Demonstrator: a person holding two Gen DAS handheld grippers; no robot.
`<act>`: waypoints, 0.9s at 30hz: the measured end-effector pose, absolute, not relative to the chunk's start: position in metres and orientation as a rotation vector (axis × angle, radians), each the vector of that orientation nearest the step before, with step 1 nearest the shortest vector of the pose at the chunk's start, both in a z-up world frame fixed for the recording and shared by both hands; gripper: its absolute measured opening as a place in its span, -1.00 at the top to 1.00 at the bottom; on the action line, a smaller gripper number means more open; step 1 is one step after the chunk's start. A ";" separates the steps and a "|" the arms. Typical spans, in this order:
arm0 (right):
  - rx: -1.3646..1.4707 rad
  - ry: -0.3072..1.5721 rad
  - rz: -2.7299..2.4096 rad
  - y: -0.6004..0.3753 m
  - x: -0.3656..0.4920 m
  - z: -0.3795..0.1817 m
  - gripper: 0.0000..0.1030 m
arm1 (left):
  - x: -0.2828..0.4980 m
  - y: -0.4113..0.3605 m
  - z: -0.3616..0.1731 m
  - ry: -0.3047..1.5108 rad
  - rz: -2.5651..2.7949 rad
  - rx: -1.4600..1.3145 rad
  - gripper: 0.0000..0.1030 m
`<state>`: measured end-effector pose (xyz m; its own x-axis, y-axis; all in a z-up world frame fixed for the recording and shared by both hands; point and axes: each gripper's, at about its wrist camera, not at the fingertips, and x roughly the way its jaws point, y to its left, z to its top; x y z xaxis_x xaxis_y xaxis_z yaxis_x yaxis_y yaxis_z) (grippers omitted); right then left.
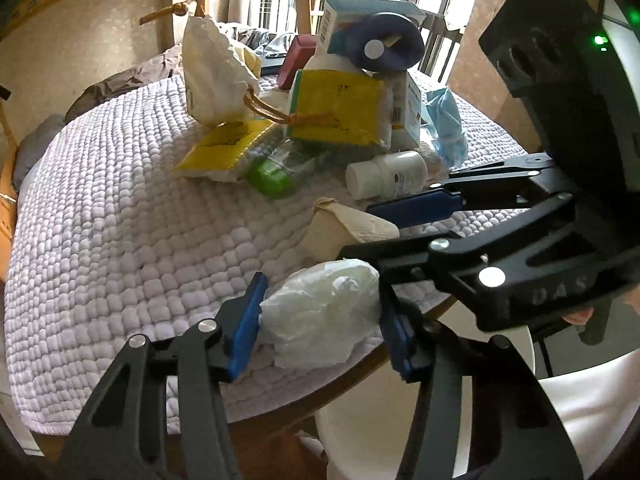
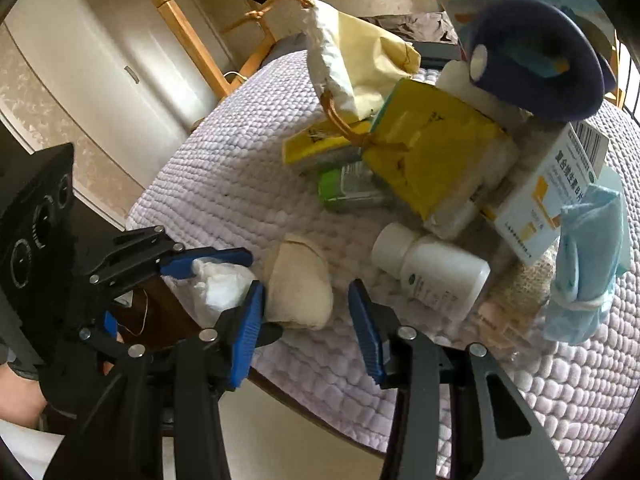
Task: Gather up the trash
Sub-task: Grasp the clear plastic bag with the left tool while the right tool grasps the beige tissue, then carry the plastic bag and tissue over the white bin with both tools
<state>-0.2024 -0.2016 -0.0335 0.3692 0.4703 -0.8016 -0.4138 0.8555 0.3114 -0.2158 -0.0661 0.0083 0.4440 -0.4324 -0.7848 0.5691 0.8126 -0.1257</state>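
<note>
A crumpled white tissue (image 1: 324, 312), soft and glossy in folds, sits pinched between the left gripper's (image 1: 320, 320) blue pads at the edge of a knobbly lilac mat (image 1: 120, 240). Just beyond it, the right gripper (image 2: 306, 320) brackets a beige paper wad (image 2: 298, 284); one pad touches it, though a full grip seems unlikely.

Wads (image 1: 324, 316) near mat (image 1: 120, 240) edge, clutter (image 1: 340, 108) behind

1. The left gripper (image 1: 320, 316) points steeply down, its blue pads pressed on a white wad (image 1: 324, 312).
2. The right gripper (image 2: 306, 330) tilts down likewise, its left pad touching a beige wad (image 2: 298, 284), its right pad apart.
</note>
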 end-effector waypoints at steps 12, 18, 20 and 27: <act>0.127 1.038 0.595 -0.214 -0.213 -0.015 0.40 | -0.220 -0.064 0.017 0.932 -0.620 0.148 0.07; 0.085 1.028 0.524 -0.230 -0.237 0.003 0.40 | -0.233 -0.059 0.025 0.944 -0.597 0.112 0.10; 0.045 1.025 0.479 -0.234 -0.244 0.005 0.40 | -0.238 -0.060 0.027 0.950 -0.593 0.112 0.10; 0.059 1.030 0.401 -0.262 -0.278 0.011 0.40 | -0.262 -0.074 0.043 0.941 -0.610 0.115 0.11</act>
